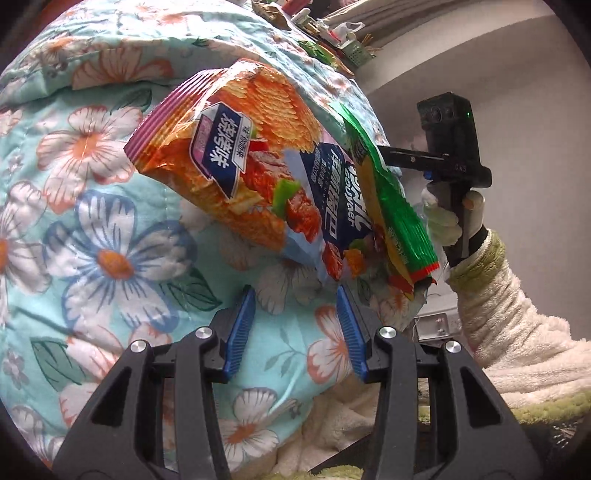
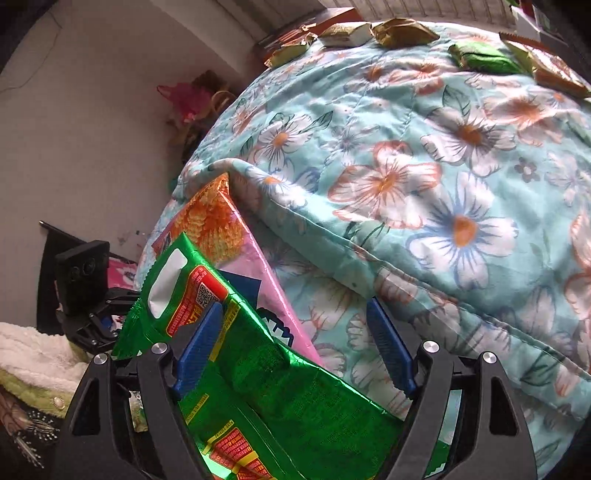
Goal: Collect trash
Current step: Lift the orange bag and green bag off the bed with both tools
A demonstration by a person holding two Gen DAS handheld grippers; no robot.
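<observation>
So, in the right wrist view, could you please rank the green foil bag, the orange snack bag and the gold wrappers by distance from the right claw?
1. Green foil bag, between its fingers.
2. Orange snack bag, behind, left.
3. Gold wrappers, quilt's far edge.

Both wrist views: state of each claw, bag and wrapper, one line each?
left claw: open, empty, just short of the bags
right claw: open, green bag lying across it, not pinched
orange chip bag: puffed, slanted against the quilt
green bag: flat, overlapping the orange bag
floral quilt: rumpled, one edge folded over
small wrappers: crumpled, loose along the quilt's far edge
</observation>
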